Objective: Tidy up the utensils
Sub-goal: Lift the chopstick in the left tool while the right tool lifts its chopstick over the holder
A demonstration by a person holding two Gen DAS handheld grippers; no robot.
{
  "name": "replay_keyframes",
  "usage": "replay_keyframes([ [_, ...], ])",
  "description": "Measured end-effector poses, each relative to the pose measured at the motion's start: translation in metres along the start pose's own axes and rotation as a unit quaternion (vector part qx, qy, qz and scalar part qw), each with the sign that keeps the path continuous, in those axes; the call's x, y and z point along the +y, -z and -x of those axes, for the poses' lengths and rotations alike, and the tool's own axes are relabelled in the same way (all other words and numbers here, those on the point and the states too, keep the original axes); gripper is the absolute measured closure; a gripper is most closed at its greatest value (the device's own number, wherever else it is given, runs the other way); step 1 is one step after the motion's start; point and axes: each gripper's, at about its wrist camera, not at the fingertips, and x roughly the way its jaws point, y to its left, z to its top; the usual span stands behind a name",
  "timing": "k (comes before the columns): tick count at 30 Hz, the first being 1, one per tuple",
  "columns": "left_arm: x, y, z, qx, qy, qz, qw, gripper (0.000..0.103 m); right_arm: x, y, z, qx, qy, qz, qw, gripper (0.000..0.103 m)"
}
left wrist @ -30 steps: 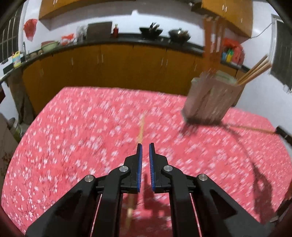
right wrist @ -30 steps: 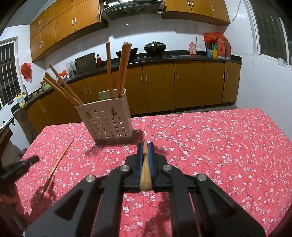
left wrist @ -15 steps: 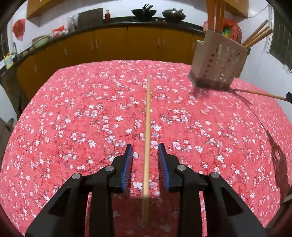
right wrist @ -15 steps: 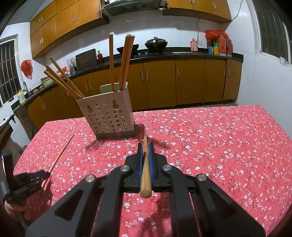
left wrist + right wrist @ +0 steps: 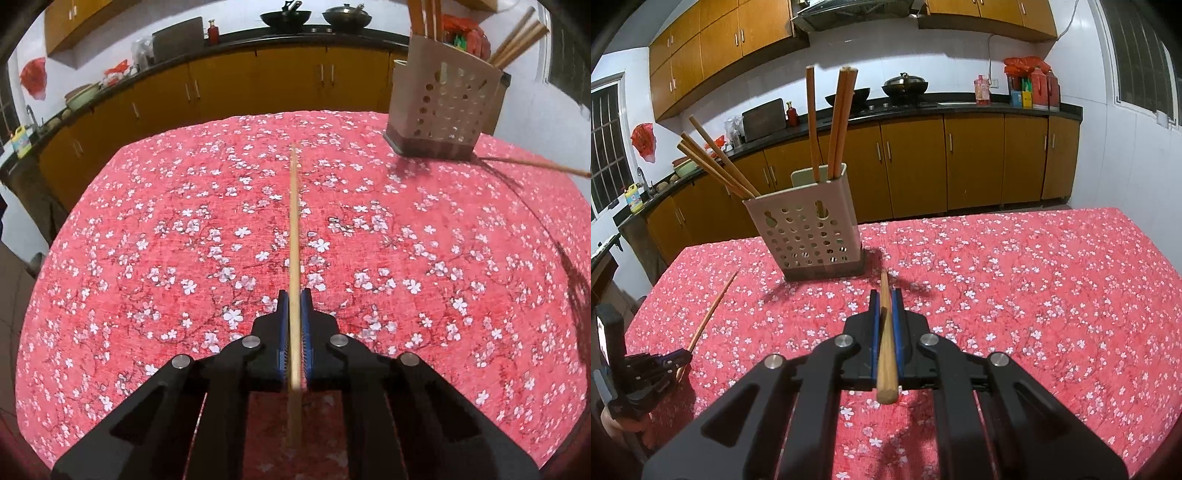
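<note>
1. Utensil holder (image 5: 809, 236), perforated, upright on red flowered tablecloth (image 5: 1015, 295), with chopsticks inside.
2. Left gripper (image 5: 294, 295), just clamped shut on long chopstick (image 5: 294, 229), lying flat on cloth, pointing away, well apart from holder.
3. Right gripper (image 5: 885, 295), clenched on second chopstick (image 5: 885, 332), tip near holder base.
</note>
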Motion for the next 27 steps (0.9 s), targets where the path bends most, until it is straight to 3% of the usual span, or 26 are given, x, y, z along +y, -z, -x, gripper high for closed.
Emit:
replay_keyframes([
  [5,0.000,-0.007,0.015,-0.019,0.003,-0.008,0.9998,0.096,-0.001,-0.011,0.014,-0.024,0.001,0.001,1.000,0.095],
  [11,0.003,-0.034,0.059,-0.087,0.011,-0.001,0.9961,0.096,0.000,-0.025,0.031,-0.056,0.002,0.002,0.998,0.095],
  [17,0.008,-0.061,0.102,-0.152,0.038,0.026,0.9872,0.096,0.004,-0.036,0.044,-0.079,-0.004,0.009,0.997,0.095],
  [27,-0.009,-0.097,0.144,-0.213,0.078,0.021,0.9737,0.096,0.015,-0.066,0.069,-0.115,-0.046,0.013,0.992,0.096],
])
